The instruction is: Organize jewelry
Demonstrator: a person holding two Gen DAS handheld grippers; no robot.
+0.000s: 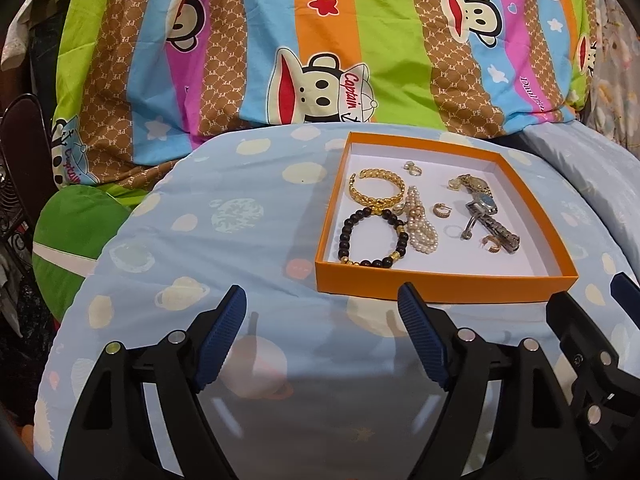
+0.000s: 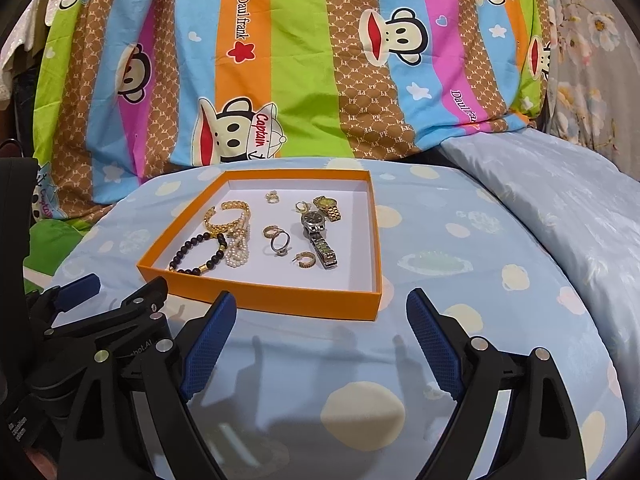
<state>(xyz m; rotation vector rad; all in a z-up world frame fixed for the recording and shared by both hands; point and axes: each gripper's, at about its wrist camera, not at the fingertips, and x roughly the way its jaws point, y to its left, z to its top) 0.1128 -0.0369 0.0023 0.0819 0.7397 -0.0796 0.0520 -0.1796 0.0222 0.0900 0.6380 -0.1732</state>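
An orange shallow box (image 1: pixel 440 290) (image 2: pixel 280 300) sits on a light blue cushion. Inside lie a gold bangle (image 1: pixel 376 192) (image 2: pixel 228 216), a dark bead bracelet (image 1: pixel 372 240) (image 2: pixel 196 254), a pearl strand (image 1: pixel 420 228) (image 2: pixel 238 252), a silver watch (image 1: pixel 490 220) (image 2: pixel 318 236), a gold watch (image 1: pixel 468 184) (image 2: pixel 328 206), and several small rings and earrings (image 2: pixel 276 236). My left gripper (image 1: pixel 322 300) is open and empty, in front of the box's near left corner. My right gripper (image 2: pixel 320 308) is open and empty, just before the box's near right edge.
The light blue planet-print cushion (image 1: pixel 240 240) (image 2: pixel 460 264) carries the box. A striped monkey-print blanket (image 1: pixel 320 40) (image 2: pixel 300 60) rises behind. A pale blue quilt (image 2: pixel 560 200) lies to the right. The right gripper's body shows in the left wrist view (image 1: pixel 592 344).
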